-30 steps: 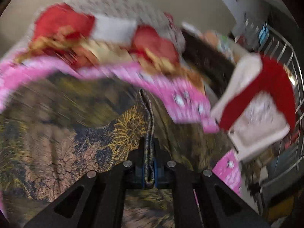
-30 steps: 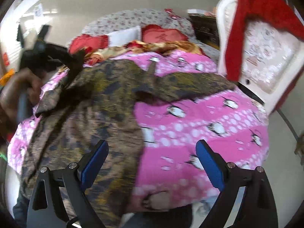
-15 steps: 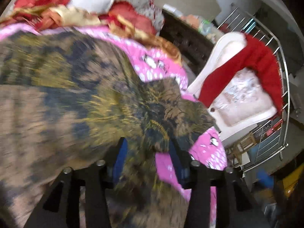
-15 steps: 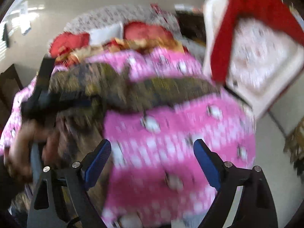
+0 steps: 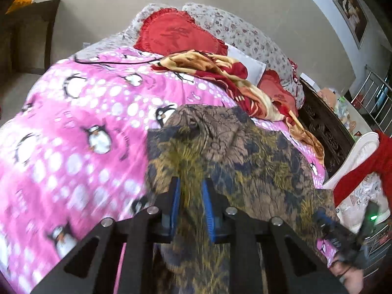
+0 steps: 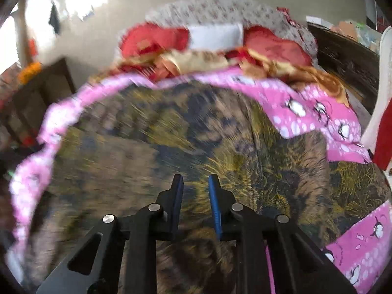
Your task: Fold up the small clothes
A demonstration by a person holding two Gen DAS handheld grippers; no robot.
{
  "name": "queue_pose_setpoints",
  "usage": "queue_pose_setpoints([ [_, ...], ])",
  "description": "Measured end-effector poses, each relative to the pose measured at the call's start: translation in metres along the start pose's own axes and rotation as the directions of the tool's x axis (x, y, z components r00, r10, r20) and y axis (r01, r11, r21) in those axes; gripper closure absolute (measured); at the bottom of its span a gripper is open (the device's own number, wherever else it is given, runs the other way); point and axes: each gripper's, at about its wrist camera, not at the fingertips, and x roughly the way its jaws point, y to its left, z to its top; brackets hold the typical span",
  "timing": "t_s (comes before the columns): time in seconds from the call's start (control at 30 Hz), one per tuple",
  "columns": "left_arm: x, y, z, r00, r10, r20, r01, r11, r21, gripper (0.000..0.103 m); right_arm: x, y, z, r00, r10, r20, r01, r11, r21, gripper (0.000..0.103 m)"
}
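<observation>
The jaws of the left gripper (image 5: 191, 193) stand a narrow gap apart with a ridge of the garment (image 5: 232, 161) running up between the blue pads (image 5: 177, 197); the cloth fills the gap and looks pinched, though blur keeps the contact from being certain. Half a second ago these jaws stood wider over the fabric, and a second ago they were pressed tight on a thin hem. The garment, a brown, gold and dark-blue print, now lies bunched on the right part of the pink penguin blanket (image 5: 73, 127) on the bed, with the left half of the blanket bare in the left wrist view; earlier the cloth filled most of that view. Beyond it lie a red and gold cloth (image 5: 220, 73) and red pillows (image 5: 176, 34).

The right gripper (image 6: 196, 186) has drawn its jaws in from widely spread to a narrow gap, low over the garment (image 6: 171, 132); whether cloth is caught between them cannot be told. In its view the garment spreads across most of the blanket (image 6: 318, 112). At the far right stands a white chair (image 5: 357, 152) draped in red.
</observation>
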Motion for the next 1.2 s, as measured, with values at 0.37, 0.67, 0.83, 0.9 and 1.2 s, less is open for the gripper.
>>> queue_pose_setpoints([
  [0.37, 0.031, 0.023, -0.008, 0.999, 0.037, -0.030, -0.039, 0.998, -0.043, 0.090, 0.028, -0.027, -0.025, 0.993, -0.053, -0.102, 0.057, 0.998, 0.039, 0.090],
  [0.67, 0.055, -0.012, 0.007, 0.996, 0.084, -0.015, -0.084, 0.996, 0.037, 0.072, 0.044, -0.031, 0.022, 0.990, -0.138, -0.008, 0.138, 0.988, 0.067, 0.088],
  [0.83, 0.060, -0.013, -0.004, 0.991, 0.136, -0.017, -0.134, 0.988, 0.074, 0.073, 0.051, -0.045, 0.012, 0.996, -0.086, 0.006, 0.085, 0.992, 0.096, 0.088],
  [0.9, 0.039, -0.017, -0.005, 0.994, 0.113, -0.005, -0.113, 0.992, 0.051, 0.073, 0.032, -0.044, 0.016, 0.994, -0.110, 0.012, 0.108, 0.990, 0.092, 0.088],
  [1.2, 0.020, -0.032, -0.066, 0.985, 0.170, -0.006, -0.168, 0.979, 0.114, 0.066, 0.013, -0.015, -0.038, 0.999, -0.008, -0.045, 0.008, 1.000, 0.009, 0.083],
])
